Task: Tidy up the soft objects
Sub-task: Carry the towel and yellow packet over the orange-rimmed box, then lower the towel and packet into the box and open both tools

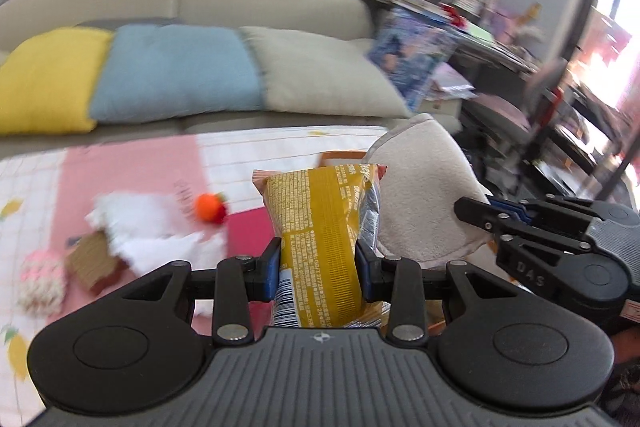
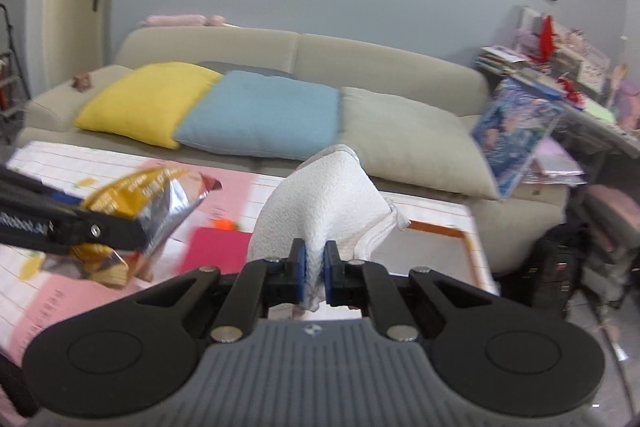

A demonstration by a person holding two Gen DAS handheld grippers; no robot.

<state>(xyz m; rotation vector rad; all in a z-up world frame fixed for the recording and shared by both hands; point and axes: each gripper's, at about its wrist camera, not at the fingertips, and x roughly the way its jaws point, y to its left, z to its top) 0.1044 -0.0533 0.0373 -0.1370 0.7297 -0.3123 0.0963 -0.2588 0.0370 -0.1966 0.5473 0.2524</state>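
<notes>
My left gripper (image 1: pixel 318 267) is shut on a yellow snack bag (image 1: pixel 320 227) and holds it above the pink and white table (image 1: pixel 132 163). The bag also shows at the left of the right wrist view (image 2: pixel 148 199), pinched by the left gripper (image 2: pixel 120 227). My right gripper (image 2: pixel 314 271) is shut on a white towel (image 2: pixel 320 195), which stands up between its pads. The towel also shows in the left wrist view (image 1: pixel 424 195), with the right gripper (image 1: pixel 480 217) beside it.
On the table lie a white fluffy thing (image 1: pixel 140 227), an orange toy (image 1: pixel 210 209), a pink and white knitted item (image 1: pixel 40 279) and a red pad (image 2: pixel 218 251). A beige sofa (image 2: pixel 304 55) with yellow (image 2: pixel 148 99), blue (image 2: pixel 260 115) and grey cushions stands behind. Cluttered shelves (image 2: pixel 560 75) stand at the right.
</notes>
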